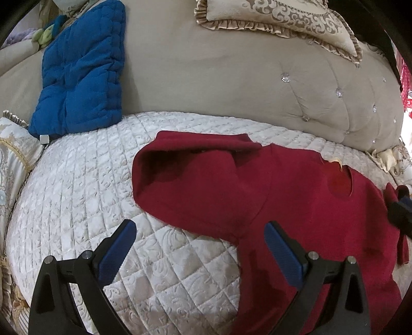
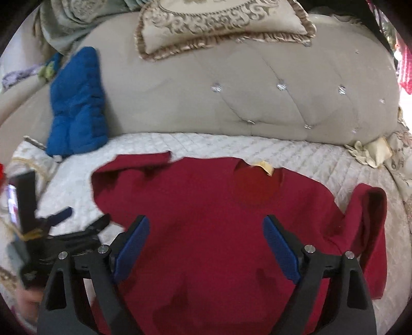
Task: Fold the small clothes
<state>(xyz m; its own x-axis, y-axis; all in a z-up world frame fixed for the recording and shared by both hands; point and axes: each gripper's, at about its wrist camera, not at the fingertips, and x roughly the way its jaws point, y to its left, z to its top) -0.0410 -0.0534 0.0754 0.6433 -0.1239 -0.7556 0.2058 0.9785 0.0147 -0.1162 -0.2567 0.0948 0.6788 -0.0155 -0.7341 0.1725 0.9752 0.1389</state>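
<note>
The jaws of the left gripper are spread wide, and nothing is held between them. One blue pad hangs over the white quilted bed cover; the other hangs over the dark red knitted sweater. The jaws of the right gripper are spread wide too, and nothing is pinched there. They hang above the middle of the sweater's body.

In the right wrist view, the sweater is laid flat on the cover with its round neck hole at about 1 o'clock from the jaws. One sleeve is seen bent in at 11 o'clock. The other sleeve is seen lying out to the side at 3 o'clock.

The job looks only just begun. One sleeve may be partly turned in, but the other sleeve is not yet folded, and the body is not yet folded in half.

Farther out, a blue padded cushion is leaned on the beige buttoned headboard at 10 o'clock. A frilly gold-patterned pillow is seen at 12 o'clock.
</note>
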